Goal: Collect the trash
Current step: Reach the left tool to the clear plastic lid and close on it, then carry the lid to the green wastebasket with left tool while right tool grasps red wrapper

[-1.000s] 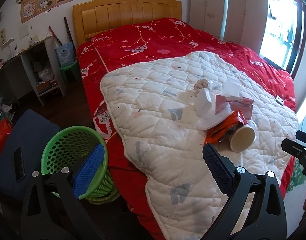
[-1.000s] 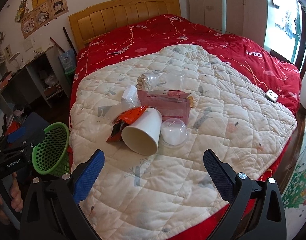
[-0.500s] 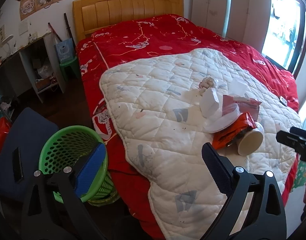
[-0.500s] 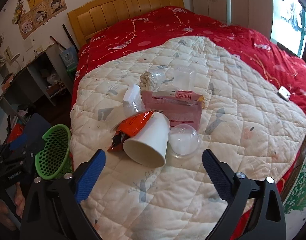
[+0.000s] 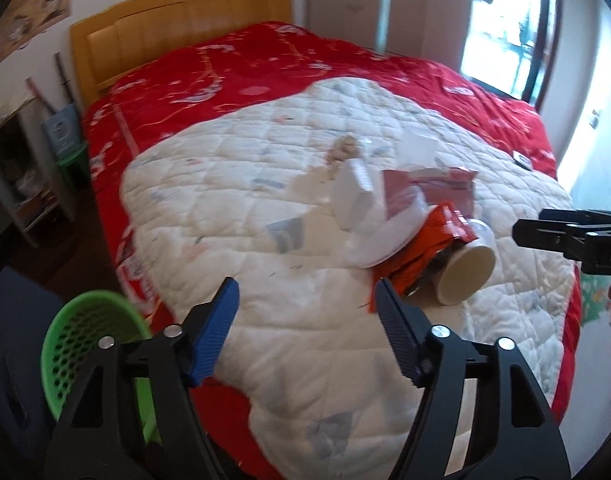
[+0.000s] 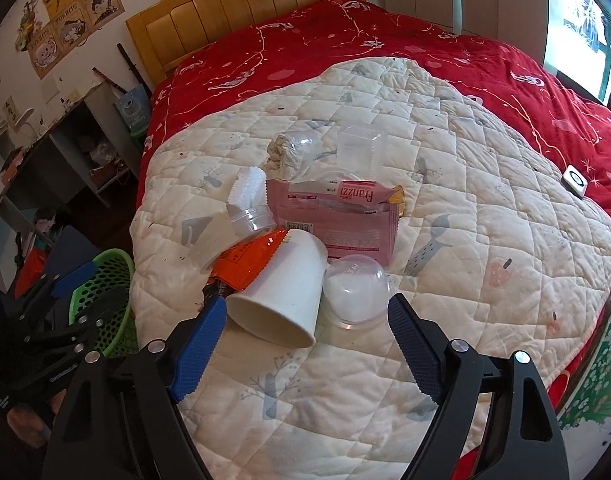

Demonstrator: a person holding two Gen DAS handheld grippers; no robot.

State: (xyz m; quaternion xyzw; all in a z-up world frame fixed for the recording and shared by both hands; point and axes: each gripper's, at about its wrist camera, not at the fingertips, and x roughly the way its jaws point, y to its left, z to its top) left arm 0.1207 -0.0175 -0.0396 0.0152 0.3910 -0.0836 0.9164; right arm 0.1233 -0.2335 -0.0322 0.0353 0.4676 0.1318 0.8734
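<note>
Held both tongs apart and empty: right tongs (image 6: pixel 307 312) just short of a tipped paper cup (image 6: pixel 281 292) on the bed quilt (image 6: pixel 485 240). Lay clustered around it: orange wrapper (image 6: pixel 249 258) at ten o'clock, clear dome lid (image 6: pixel 355 288) at three (touching), pink packet (image 6: pixel 341 216) at twelve. Hovered left tongs (image 5: pixel 305 320) over the quilt edge, green basket (image 5: pixel 71 344) at nine o'clock on the floor.

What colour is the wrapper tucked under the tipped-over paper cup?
Orange; the wrapper beneath the paper cup shows best in the right wrist view.
</note>
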